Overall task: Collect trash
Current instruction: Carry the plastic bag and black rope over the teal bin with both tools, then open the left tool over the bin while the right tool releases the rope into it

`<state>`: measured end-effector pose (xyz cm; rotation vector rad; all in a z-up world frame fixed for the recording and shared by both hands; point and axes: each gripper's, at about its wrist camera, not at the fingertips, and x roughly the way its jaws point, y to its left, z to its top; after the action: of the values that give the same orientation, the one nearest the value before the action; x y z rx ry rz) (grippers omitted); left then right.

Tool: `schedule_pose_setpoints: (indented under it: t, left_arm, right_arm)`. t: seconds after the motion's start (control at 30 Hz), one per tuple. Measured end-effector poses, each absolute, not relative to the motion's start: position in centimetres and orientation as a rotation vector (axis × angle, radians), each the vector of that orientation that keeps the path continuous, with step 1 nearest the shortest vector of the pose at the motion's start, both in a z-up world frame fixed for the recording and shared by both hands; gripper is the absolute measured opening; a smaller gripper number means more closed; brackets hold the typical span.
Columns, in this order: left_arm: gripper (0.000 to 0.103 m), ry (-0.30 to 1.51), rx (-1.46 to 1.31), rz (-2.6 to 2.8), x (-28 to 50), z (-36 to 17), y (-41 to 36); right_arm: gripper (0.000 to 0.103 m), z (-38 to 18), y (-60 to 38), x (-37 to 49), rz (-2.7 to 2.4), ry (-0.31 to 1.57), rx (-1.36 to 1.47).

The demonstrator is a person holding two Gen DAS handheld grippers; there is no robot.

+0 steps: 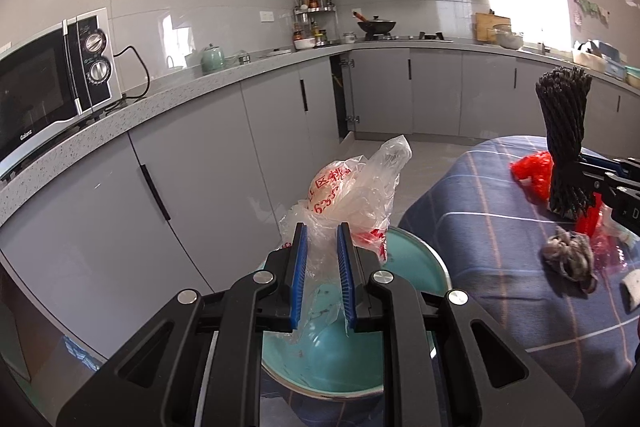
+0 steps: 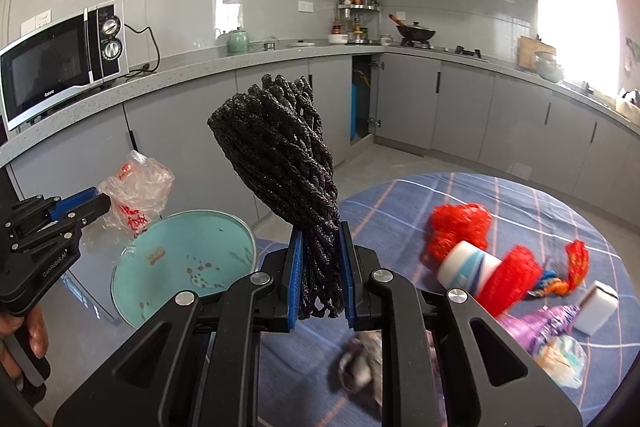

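My left gripper (image 1: 323, 243) is shut on a crumpled clear plastic bag (image 1: 352, 195) with red print, held up over a teal bin (image 1: 416, 259) with an open lid. From the right wrist view the same bag (image 2: 136, 191) and left gripper (image 2: 94, 205) hang at the left, above the bin's teal lid (image 2: 188, 263). My right gripper (image 2: 322, 247) is shut on a bundle of black mesh netting (image 2: 276, 151) that stands upright. That black bundle (image 1: 564, 131) shows at the right in the left wrist view, over the table.
A round table with a blue plaid cloth (image 2: 480, 195) carries red netting (image 2: 460, 227), a white cup (image 2: 464, 263), a white sponge (image 2: 596, 311), purple and clear wrappers (image 2: 536, 331) and a grey crumpled wad (image 1: 568, 259). Grey cabinets and a counter with a microwave (image 1: 52, 83) run along the wall.
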<state>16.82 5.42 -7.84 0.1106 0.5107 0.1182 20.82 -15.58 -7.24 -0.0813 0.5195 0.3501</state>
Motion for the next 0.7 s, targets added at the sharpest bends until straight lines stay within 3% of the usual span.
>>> schedule_pose_setpoints:
  t: [0.7]
  left_arm:
    - [0.019, 0.533, 0.072, 0.157, 17.7, -9.3, 8.3]
  right_arm:
    - [0.018, -9.2, -8.5, 24.3, 0.458, 0.573, -0.146]
